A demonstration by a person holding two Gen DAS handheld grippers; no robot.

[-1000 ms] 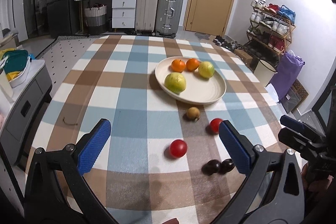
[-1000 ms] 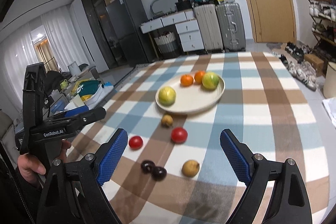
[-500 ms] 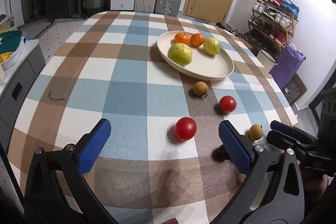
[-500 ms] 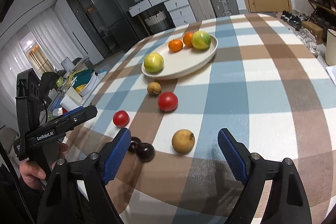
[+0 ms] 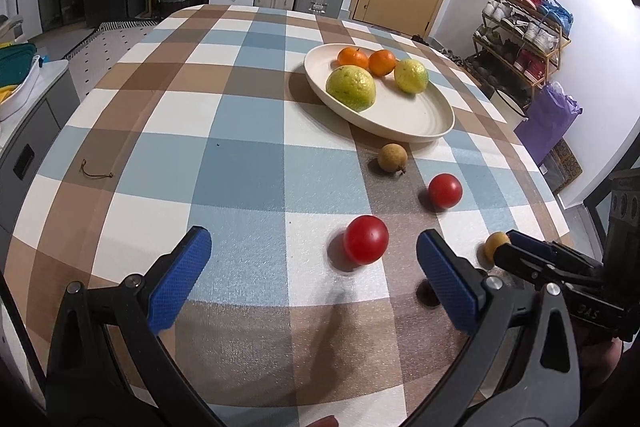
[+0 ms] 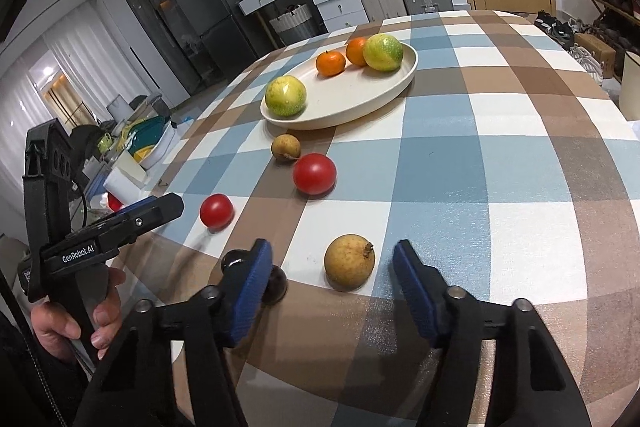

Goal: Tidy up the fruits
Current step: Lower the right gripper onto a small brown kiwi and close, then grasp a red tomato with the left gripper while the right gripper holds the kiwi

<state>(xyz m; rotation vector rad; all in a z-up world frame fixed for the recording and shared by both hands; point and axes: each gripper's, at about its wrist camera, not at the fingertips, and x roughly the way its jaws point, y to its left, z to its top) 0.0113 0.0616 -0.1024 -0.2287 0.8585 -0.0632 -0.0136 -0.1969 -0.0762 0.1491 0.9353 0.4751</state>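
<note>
A cream plate [image 5: 424, 119] [image 6: 360, 103] holds two oranges, a big yellow-green fruit [image 5: 351, 87] and a smaller one. On the checked cloth lie two red tomatoes [image 5: 366, 239] [image 5: 445, 190], two brown longan-like fruits [image 5: 393, 157] [image 6: 349, 260] and two dark plums [image 6: 276, 285]. My left gripper [image 5: 310, 281] is open, the near tomato just ahead between its fingers. My right gripper [image 6: 332, 287] is open, with the near brown fruit between its blue pads [image 6: 412, 291], untouched.
The table edge runs close on the right in the left wrist view. A small cord [image 5: 96, 173] lies on the cloth at left. Suitcases, drawers and a door stand beyond the table; a shoe rack [image 5: 520, 27] is at right.
Both grippers have moved forward and down toward the loose fruit. The right gripper's jaws have narrowed around the near brown fruit. No fruit has moved.
</note>
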